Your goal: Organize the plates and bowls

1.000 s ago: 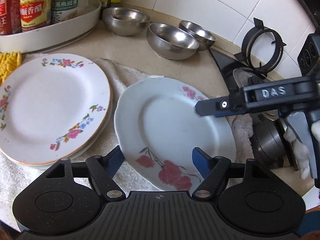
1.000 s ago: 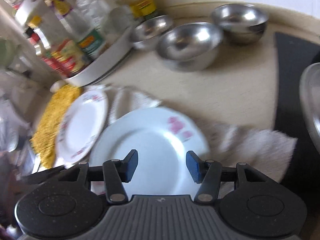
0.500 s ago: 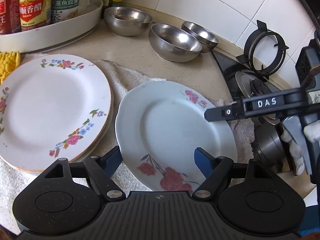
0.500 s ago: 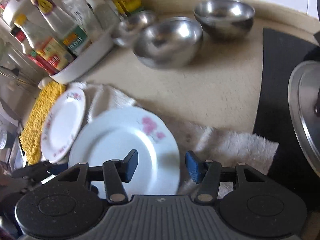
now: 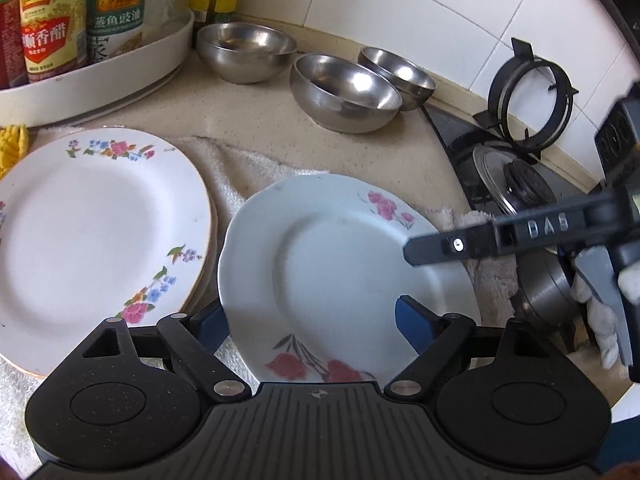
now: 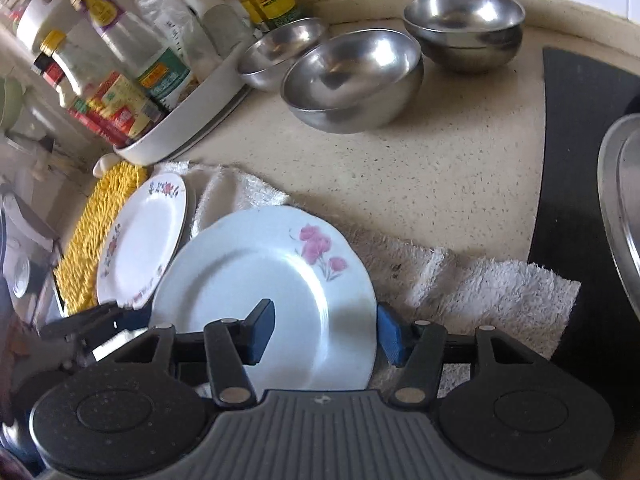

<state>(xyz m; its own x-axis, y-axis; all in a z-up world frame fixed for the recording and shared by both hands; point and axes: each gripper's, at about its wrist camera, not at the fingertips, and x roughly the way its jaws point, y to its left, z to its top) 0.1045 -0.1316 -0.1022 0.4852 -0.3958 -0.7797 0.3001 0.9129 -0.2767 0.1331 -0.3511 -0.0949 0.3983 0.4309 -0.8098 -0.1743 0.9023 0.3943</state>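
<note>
A pale blue plate with pink flowers (image 5: 344, 276) lies on a white towel (image 5: 240, 176); it also shows in the right wrist view (image 6: 260, 292). A stack of white floral plates (image 5: 92, 232) lies to its left. Three steel bowls (image 5: 344, 92) stand at the back. My left gripper (image 5: 312, 324) is open, its fingers straddling the blue plate's near rim. My right gripper (image 6: 326, 330) is open, one finger over the plate's right rim and one outside it. The right gripper's finger (image 5: 452, 246) shows over the plate's right edge in the left wrist view.
A white tray of sauce bottles (image 5: 100, 72) stands at the back left. A yellow mat (image 6: 96, 236) lies left of the plates. A black stove with a burner ring (image 5: 528, 108) and a steel lid (image 6: 624, 208) is to the right.
My right gripper has moved in to the blue plate's right rim and opened wider around it. My left gripper has stayed open at the plate's near rim.
</note>
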